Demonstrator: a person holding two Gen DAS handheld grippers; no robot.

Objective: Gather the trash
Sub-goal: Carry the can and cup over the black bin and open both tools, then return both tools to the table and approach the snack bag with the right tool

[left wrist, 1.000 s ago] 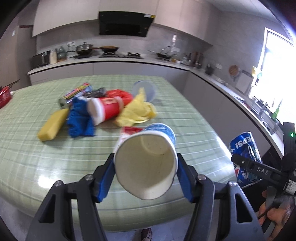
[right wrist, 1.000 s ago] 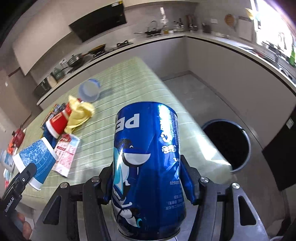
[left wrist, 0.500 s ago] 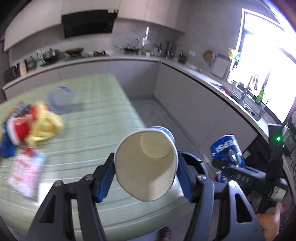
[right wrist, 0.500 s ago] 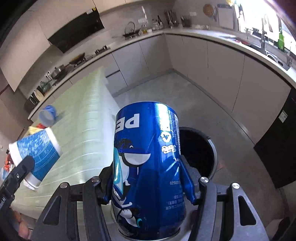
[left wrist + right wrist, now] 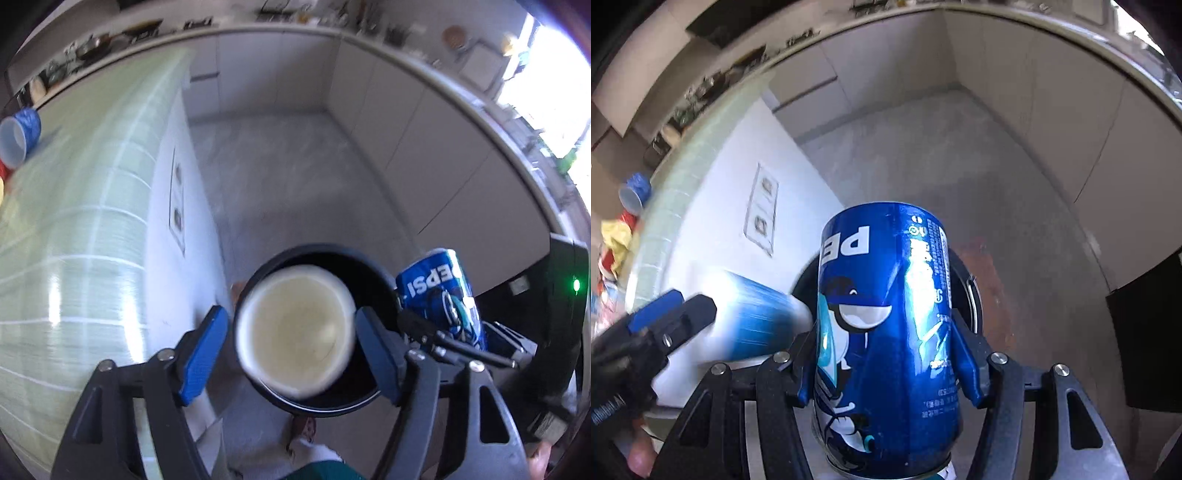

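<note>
Closest in, the left gripper [image 5: 291, 343] is over the black trash bin [image 5: 373, 391], its jaws opening; the blue pads [image 5: 201, 354] have drawn clear of the paper cup [image 5: 295, 328], which is blurred and sits loose between them, mouth toward the camera, right above the bin's dark opening. To my eye the cup is being dropped, and the drop looks well centred.

Just beside the bin, at its right rim in the left wrist view, the right gripper [image 5: 886, 354] is clenched on the blue Pepsi can [image 5: 890, 321], pads pressed against both sides, the can pointing down toward the bin. The bin shows only as a dark rim [image 5: 973, 295] behind the can in the right wrist view.

To do this well, I would hold the left gripper steady above the opening until the cup has fallen clear, then bring the can in over the middle of the bin before letting go, so neither piece clips the rim and bounces onto the floor.

Beyond the bin, the green-checked table [image 5: 92, 206] carries more litter at its far end: a blue cup [image 5: 20, 134] on its side, with something red and yellow [image 5: 615, 236] near it.
</note>
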